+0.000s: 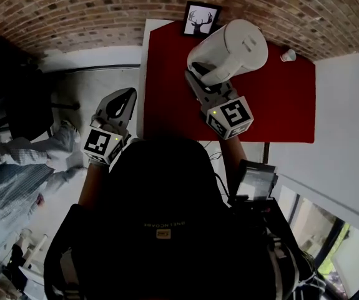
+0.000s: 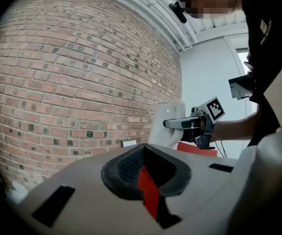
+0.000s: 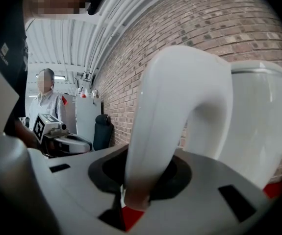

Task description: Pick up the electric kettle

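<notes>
One white plastic electric kettle [image 1: 229,52]: rigid, smooth, probably light if empty. My right gripper [image 1: 199,79] is clamped on its looped handle [image 3: 180,106], the sensible spot; left gripper [image 1: 125,100] is closed on nothing.

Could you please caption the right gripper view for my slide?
Right gripper clamps the curved handle of a white plastic electric kettle.

White plastic electric kettle [image 1: 235,49]: smooth moulded surface, soft sheen on body and loop handle [image 3: 180,111].

Pale grey plastic right gripper [image 3: 136,192] and left gripper [image 2: 143,175]: smooth shells, matt finish. Black pads [image 2: 123,166] in the jaw recess: rubber-like, fine grid texture on the left gripper's pad.

Red table top [image 1: 167,86]: flat, even, matt.

Red-brown brick wall [image 2: 72,82]: rough, matt, with paler mortar joints.
</notes>
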Demonstrator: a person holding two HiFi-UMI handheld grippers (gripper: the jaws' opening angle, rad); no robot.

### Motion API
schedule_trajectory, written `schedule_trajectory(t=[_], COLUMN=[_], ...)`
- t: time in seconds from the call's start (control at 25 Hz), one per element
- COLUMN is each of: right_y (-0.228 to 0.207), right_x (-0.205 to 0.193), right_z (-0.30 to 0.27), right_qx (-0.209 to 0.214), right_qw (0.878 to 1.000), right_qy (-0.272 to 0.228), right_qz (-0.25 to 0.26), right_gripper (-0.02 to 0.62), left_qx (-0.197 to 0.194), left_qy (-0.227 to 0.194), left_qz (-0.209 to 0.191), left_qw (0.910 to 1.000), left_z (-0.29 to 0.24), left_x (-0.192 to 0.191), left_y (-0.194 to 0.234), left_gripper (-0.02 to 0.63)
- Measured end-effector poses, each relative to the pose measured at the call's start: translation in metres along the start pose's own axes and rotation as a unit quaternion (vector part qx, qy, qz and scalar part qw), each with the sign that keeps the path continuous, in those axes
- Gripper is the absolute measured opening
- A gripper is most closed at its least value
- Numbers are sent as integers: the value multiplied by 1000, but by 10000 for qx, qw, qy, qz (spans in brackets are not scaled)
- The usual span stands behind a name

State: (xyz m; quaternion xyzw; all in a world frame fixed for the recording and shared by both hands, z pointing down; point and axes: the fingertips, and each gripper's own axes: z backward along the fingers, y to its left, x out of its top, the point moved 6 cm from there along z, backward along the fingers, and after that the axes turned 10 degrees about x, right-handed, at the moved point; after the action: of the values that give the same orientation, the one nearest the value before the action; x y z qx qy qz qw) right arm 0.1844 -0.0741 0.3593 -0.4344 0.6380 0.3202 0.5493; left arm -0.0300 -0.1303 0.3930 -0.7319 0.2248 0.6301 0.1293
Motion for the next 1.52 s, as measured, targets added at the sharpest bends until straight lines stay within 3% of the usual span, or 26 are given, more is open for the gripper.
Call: schedule_trajectory(t=[0.56,0.96,1.52], right_y=[10,10,10], right_x=[10,14,3], right_z=[45,84,123], right_qx=[-41,-488,-926], right_qw=[9999,9986,9951], right_qy=[-123,-164,-104], right_qz=[3,-149,-317], right_gripper=[100,100,100], left_qx=[-878,-1387,-1749], left_qy=[-48,-11,29], left_qz=[-216,-319,-384], left_qw=[9959,9898,9838], left_z=[-44,-66,-83], left_x=[8,13,21], left_y=[-31,-52,-71], left_gripper=[3,3,3])
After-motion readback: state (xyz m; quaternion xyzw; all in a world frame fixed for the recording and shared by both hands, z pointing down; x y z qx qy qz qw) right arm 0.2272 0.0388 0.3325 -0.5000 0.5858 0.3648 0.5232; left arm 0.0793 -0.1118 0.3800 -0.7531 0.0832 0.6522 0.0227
